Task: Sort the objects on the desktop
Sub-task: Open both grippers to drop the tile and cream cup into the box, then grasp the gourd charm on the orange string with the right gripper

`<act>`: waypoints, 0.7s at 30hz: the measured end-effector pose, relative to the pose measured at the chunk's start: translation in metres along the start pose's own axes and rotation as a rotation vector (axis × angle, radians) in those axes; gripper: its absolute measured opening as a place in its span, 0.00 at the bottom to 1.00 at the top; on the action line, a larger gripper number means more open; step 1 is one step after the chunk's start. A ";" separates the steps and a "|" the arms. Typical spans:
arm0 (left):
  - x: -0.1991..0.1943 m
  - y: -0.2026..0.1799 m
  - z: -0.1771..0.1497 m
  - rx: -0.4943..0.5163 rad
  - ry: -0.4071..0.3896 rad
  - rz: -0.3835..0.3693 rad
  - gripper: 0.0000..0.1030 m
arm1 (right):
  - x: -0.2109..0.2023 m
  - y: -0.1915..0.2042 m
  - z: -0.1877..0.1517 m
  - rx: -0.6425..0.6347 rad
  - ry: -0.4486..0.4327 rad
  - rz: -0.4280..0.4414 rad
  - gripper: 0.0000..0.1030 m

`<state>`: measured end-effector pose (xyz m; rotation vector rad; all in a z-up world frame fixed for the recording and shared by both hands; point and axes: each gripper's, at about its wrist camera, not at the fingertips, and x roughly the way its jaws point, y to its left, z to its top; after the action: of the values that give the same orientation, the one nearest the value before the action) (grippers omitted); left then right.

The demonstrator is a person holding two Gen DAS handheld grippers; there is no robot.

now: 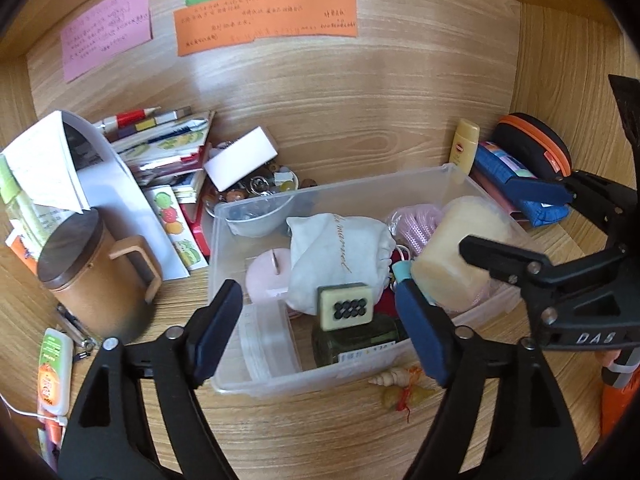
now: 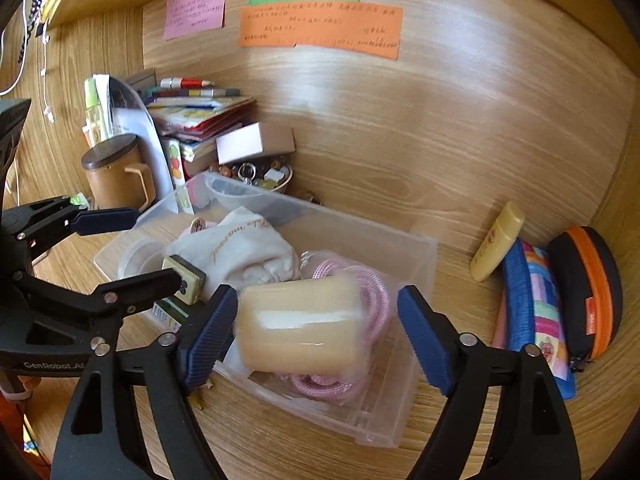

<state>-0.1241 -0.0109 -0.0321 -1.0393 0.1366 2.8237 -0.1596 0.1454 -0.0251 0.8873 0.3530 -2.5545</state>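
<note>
A clear plastic bin sits on the wooden desk. It holds a cream pillar candle, a pink cord, a white drawstring pouch, a pink candle, a mahjong tile and a green bottle. My left gripper is open over the bin's near side, around the tile. My right gripper is open; the blurred cream candle lies between its fingers, over the cord.
A brown lidded mug, stacked books and papers, and a trinket bowl stand left. A yellow tube, a blue pencil case and an orange-zip case lie right. Seashells lie before the bin.
</note>
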 end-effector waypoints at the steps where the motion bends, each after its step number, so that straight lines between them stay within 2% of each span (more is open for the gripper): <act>1: -0.003 0.000 0.000 -0.001 -0.005 0.003 0.81 | -0.003 0.000 0.001 0.001 -0.007 -0.004 0.79; 6: -0.018 0.003 -0.003 -0.008 -0.031 0.022 0.89 | -0.018 -0.003 0.000 0.006 -0.029 -0.027 0.80; 11: -0.030 0.009 -0.009 -0.024 -0.049 0.030 0.90 | -0.032 -0.003 -0.007 0.027 -0.034 -0.030 0.80; 21: -0.039 0.032 -0.043 -0.074 -0.007 0.029 0.92 | -0.041 0.024 -0.036 0.040 0.007 0.005 0.81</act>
<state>-0.0722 -0.0513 -0.0386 -1.0503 0.0467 2.8789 -0.1002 0.1495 -0.0292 0.9108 0.3019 -2.5631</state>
